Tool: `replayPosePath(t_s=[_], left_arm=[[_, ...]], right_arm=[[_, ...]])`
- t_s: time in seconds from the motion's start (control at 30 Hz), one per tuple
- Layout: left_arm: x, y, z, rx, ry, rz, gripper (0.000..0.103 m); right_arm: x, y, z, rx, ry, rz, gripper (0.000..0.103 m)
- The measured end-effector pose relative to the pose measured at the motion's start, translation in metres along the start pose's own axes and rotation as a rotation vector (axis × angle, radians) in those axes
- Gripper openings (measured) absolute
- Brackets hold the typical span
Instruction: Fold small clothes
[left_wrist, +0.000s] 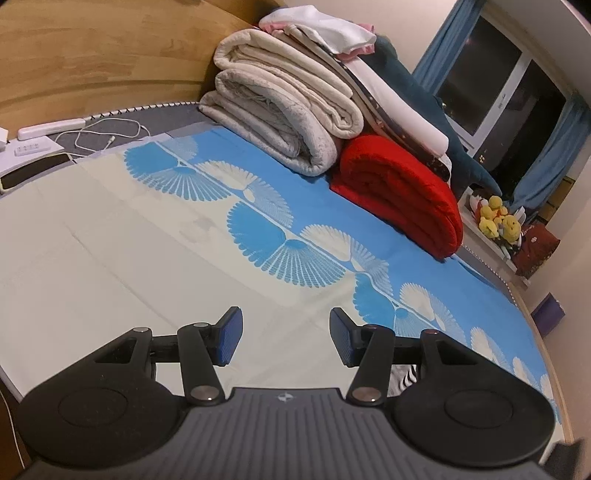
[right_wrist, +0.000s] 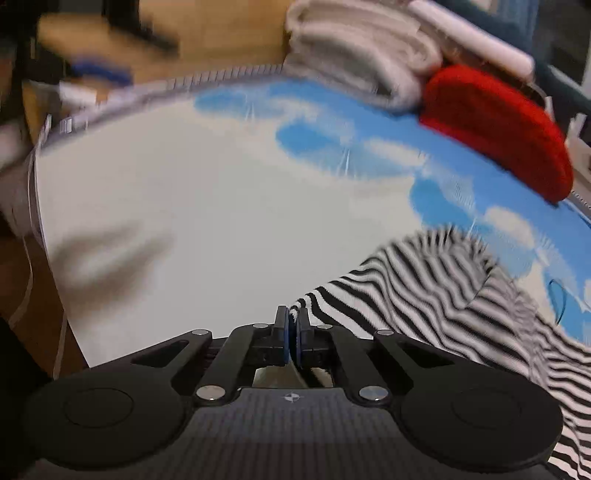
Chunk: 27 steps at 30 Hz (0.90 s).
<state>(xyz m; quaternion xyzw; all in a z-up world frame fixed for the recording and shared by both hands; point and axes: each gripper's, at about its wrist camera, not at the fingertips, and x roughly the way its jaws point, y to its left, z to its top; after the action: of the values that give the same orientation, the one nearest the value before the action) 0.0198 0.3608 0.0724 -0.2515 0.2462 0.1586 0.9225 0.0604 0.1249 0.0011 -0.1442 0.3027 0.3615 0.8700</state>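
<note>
A black-and-white striped garment lies rumpled on the bed at the lower right of the right wrist view, which is blurred. One corner of it runs up to my right gripper, whose blue pads are pressed together on that corner. In the left wrist view my left gripper hangs open over the cream part of the bed sheet, with nothing between its fingers. A small patch of the striped garment peeks out under its right finger linkage.
At the back of the bed are stacked folded beige blankets, a rolled red blanket and a blue shark plush. A phone, a power strip and a cable lie by the wooden headboard. Yellow plush toys sit beyond the bed.
</note>
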Motion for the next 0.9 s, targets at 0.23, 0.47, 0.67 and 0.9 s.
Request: replayPosePath(t_s=[0.23, 0.47, 0.67, 0.9], left_arm=[[0.008, -0.025, -0.007, 0.032, 0.020, -0.005, 0.057], [0.018, -0.065, -0.019, 0.066, 0.042, -0.038, 0.057], [0.038, -0.115, -0.034, 0.147, 0.080, -0.077, 0.057], [0.063, -0.179, -0.063, 0.264, 0.143, -0.127, 0.057]], right_arm=[[-0.054, -0.009, 0.011, 0.143, -0.132, 0.119, 0.003], [-0.149, -0.139, -0.015, 0.599, -0.341, 0.003, 0.003], [-0.227, -0.253, -0.132, 0.931, -0.392, -0.349, 0.002], [-0.217, -0.323, -0.240, 1.307, 0.016, -0.426, 0.008]])
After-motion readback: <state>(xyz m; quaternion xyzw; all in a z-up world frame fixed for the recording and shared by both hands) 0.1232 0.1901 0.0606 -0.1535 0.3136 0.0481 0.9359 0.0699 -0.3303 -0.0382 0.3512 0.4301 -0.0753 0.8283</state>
